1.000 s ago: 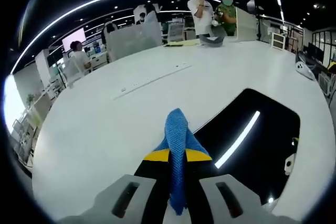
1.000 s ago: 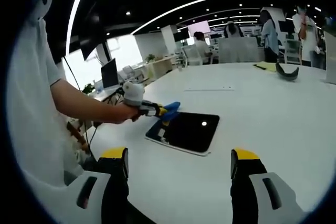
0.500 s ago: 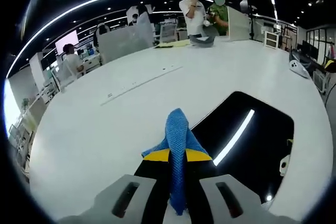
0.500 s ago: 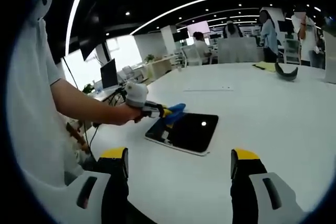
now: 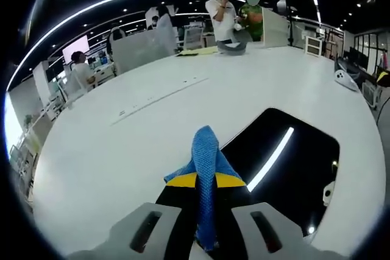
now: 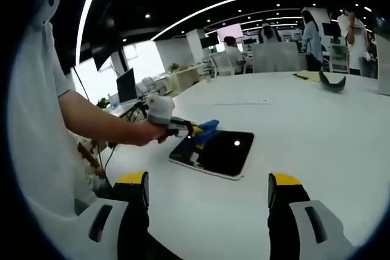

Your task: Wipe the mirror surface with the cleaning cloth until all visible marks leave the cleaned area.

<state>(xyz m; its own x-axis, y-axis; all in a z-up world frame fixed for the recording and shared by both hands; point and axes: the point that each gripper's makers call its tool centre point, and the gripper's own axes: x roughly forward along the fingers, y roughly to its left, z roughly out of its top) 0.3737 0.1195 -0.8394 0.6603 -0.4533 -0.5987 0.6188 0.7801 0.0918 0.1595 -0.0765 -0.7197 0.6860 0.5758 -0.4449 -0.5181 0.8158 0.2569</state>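
Observation:
My left gripper (image 5: 205, 180) is shut on a blue cleaning cloth (image 5: 205, 156), which sticks out past its yellow-tipped jaws. In the left gripper view the dark mirror (image 5: 286, 162) lies flat on the white table (image 5: 109, 150), just ahead and to the right of the cloth, reflecting a ceiling light strip. From the right gripper view, the left gripper (image 6: 194, 130) hangs with the cloth (image 6: 206, 129) over the mirror's (image 6: 220, 153) near-left corner, held by a person's hand (image 6: 145, 131). My right gripper (image 6: 207, 190) stands open well short of the mirror, nothing between its jaws.
A small white part (image 5: 328, 193) sits at the mirror's right edge. A dark curved object (image 6: 332, 82) and yellow sheet (image 6: 304, 77) lie far across the table. People stand and sit at the far side (image 5: 234, 16). The person's arm and white shirt (image 6: 42, 144) occupy the left.
The left gripper has edged forward and slightly up with the cloth, toward the mirror's corner. The right gripper and the mirror have stayed put.

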